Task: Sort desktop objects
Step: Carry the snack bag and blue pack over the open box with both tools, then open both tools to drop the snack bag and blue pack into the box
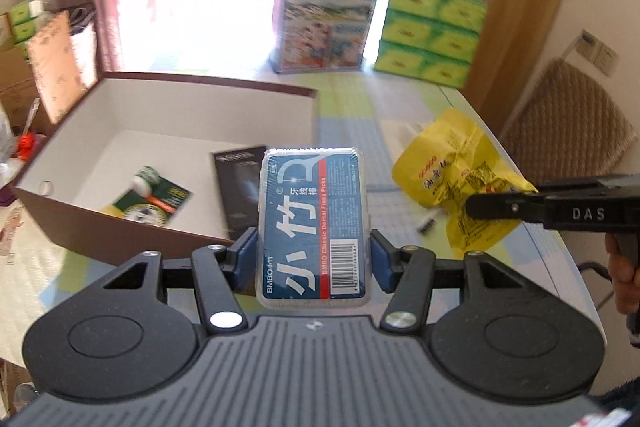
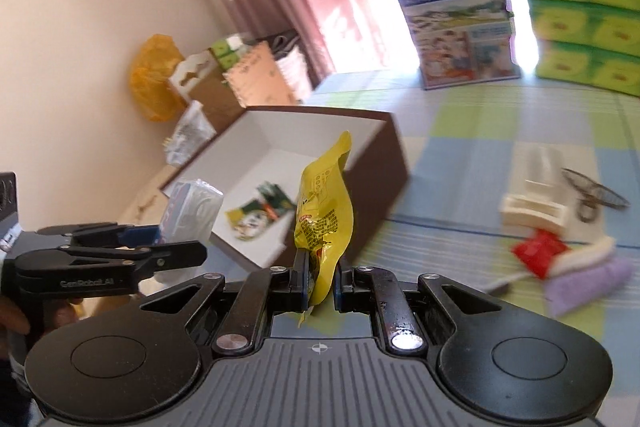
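My left gripper [image 1: 314,259] is shut on a clear dental floss pick box [image 1: 313,223] with a blue label, held upright above the near edge of the brown storage box [image 1: 168,235]. Inside that white-lined box lie a green snack packet [image 1: 152,201] and a black booklet [image 1: 240,187]. My right gripper [image 2: 320,283] is shut on the lower end of a yellow snack bag [image 2: 322,211], which stands up in front of the storage box [image 2: 384,167]. In the left wrist view the yellow bag [image 1: 460,175] hangs at the right from the right gripper [image 1: 476,207].
A milk carton box [image 1: 324,15] and stacked green tissue packs [image 1: 432,31] stand at the table's far edge. To the right lie a white plastic holder [image 2: 536,195], scissors [image 2: 596,197], a red packet [image 2: 540,253] and a purple cloth [image 2: 588,285]. A woven chair [image 1: 568,119] stands beside the table.
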{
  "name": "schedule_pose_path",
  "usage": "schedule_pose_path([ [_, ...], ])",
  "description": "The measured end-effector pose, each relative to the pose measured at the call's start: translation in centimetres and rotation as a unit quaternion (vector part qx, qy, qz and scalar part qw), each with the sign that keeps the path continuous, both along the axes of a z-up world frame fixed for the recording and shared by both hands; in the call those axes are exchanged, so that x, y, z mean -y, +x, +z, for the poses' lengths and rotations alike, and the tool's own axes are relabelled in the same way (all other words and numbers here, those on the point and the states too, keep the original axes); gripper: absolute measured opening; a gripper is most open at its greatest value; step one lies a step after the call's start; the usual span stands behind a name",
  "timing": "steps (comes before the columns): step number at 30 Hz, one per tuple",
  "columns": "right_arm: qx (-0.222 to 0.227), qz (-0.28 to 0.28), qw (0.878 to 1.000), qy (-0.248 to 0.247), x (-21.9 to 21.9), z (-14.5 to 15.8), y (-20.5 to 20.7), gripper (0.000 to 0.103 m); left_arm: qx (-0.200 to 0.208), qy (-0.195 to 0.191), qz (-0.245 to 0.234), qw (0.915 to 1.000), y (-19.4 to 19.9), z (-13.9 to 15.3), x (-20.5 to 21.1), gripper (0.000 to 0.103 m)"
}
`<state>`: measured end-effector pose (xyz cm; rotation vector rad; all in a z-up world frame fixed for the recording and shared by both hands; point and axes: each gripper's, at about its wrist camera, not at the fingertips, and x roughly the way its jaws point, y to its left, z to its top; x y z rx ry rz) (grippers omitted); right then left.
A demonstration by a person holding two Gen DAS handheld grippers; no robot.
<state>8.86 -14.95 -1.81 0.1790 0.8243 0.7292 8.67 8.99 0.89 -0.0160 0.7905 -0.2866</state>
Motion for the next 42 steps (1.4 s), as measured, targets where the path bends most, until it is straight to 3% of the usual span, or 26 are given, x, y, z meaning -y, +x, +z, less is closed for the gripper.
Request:
schedule_pose_path([
  [11, -0.014, 0.010, 1.000, 0.022, -9.4, -0.2, 4.7, 0.008, 0.032, 0.015, 0.084, 0.9959, 5.2, 0.9, -8.5, 0.052],
  [17, -0.026, -0.008, 1.000, 0.006, -13.8, -1.6, 7.4, 0.008, 0.036, 0.042, 0.093, 0.9942, 9.7, -0.1, -12.2, 0.052],
  [26, -0.059, -0.036, 0.997, -0.030, -17.9, -5.0, 10.0, 0.008, -0.035, 0.074, 0.096, 0.9920, 16.3, -5.3, -16.1, 0.052],
  [42, -0.093, -0.056, 0.992, -0.065, -19.9, -7.9, 11.4, 0.008, -0.099, 0.155, 0.054, 0.9815, 19.6, -10.3, -15.9, 0.053],
])
